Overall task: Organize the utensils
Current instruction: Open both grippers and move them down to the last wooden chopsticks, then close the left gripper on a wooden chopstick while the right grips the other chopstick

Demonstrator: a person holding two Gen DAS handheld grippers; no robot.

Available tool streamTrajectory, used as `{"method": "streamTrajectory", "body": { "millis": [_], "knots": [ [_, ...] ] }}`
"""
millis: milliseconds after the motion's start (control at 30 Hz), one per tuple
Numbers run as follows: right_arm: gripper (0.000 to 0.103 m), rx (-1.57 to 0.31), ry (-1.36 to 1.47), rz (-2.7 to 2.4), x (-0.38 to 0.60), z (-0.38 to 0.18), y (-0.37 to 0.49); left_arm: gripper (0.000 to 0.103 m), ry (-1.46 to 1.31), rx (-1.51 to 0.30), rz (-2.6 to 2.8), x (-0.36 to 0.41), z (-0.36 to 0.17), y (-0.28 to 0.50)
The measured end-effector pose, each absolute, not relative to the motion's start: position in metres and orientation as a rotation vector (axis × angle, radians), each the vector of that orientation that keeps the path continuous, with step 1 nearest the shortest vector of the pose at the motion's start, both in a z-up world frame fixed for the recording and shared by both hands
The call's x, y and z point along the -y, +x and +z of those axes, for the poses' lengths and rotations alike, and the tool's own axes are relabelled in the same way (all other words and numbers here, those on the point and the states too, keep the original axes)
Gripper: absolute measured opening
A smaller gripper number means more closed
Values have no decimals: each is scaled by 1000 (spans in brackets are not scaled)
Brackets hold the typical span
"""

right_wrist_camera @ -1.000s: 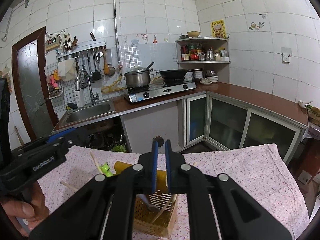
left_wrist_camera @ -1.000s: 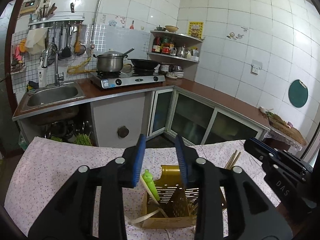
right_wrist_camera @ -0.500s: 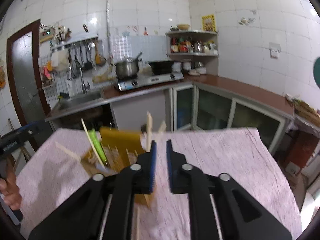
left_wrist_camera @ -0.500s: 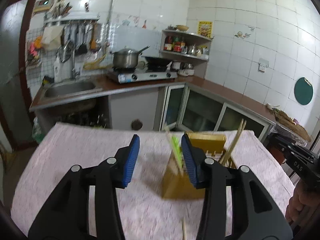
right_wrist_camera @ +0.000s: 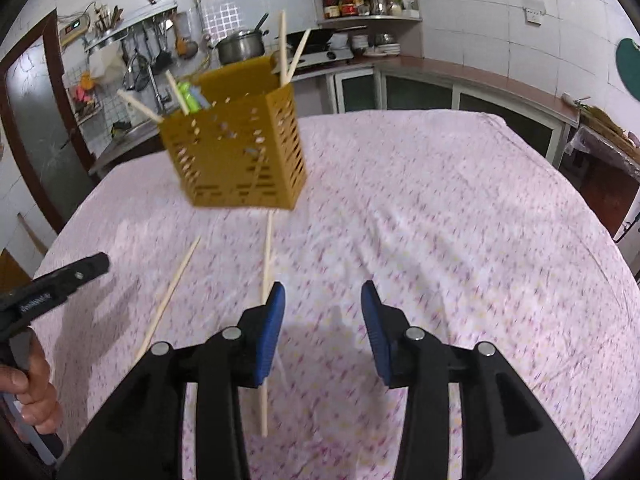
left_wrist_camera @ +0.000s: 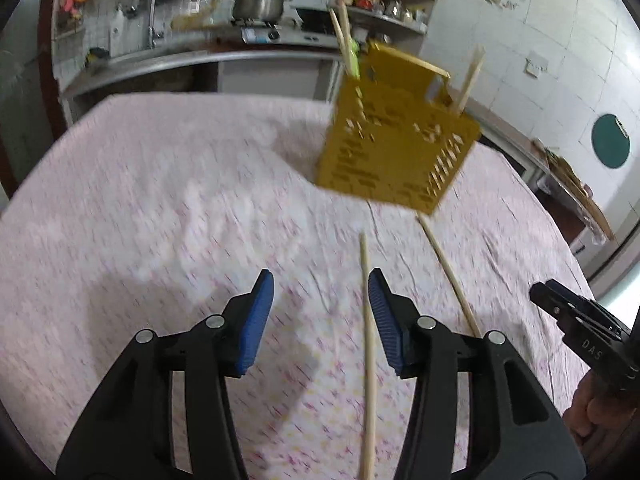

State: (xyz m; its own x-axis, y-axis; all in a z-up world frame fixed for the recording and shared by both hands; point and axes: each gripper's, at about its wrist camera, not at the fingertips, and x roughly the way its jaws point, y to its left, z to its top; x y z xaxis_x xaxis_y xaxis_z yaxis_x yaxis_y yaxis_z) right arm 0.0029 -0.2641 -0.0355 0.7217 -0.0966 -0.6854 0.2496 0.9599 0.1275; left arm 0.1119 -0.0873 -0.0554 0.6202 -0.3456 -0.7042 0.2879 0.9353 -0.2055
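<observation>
A yellow slotted utensil holder (left_wrist_camera: 396, 136) stands on the pink floral tablecloth (left_wrist_camera: 160, 208), holding chopsticks and a green utensil (right_wrist_camera: 188, 94); it also shows in the right wrist view (right_wrist_camera: 236, 152). Two loose wooden chopsticks lie on the cloth in front of it: one (left_wrist_camera: 368, 352) just inside my left gripper's right finger, one (left_wrist_camera: 448, 272) further right. My left gripper (left_wrist_camera: 320, 316) is open and empty low over the cloth. My right gripper (right_wrist_camera: 322, 332) is open and empty; one chopstick (right_wrist_camera: 266, 288) runs under its left finger, another (right_wrist_camera: 170, 292) lies to its left.
Kitchen counter with sink, stove and pot (right_wrist_camera: 240, 46) runs behind the table. Corner shelf with jars (right_wrist_camera: 360, 0) at the back. Table edge drops off on the right (right_wrist_camera: 600, 216). Each gripper appears at the side of the other's view.
Both grippers pulled back and tilted down toward the table. My right gripper opened wide. The holder now sits farther off, and two loose chopsticks have come into view.
</observation>
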Motion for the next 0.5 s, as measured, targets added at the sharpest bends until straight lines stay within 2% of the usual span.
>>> {"method": "streamTrajectory", "body": {
  "millis": [500],
  "knots": [
    [40,-787,195,-192,262,-45,43,47,15,-953,-386,147,-89,158]
  ]
}}
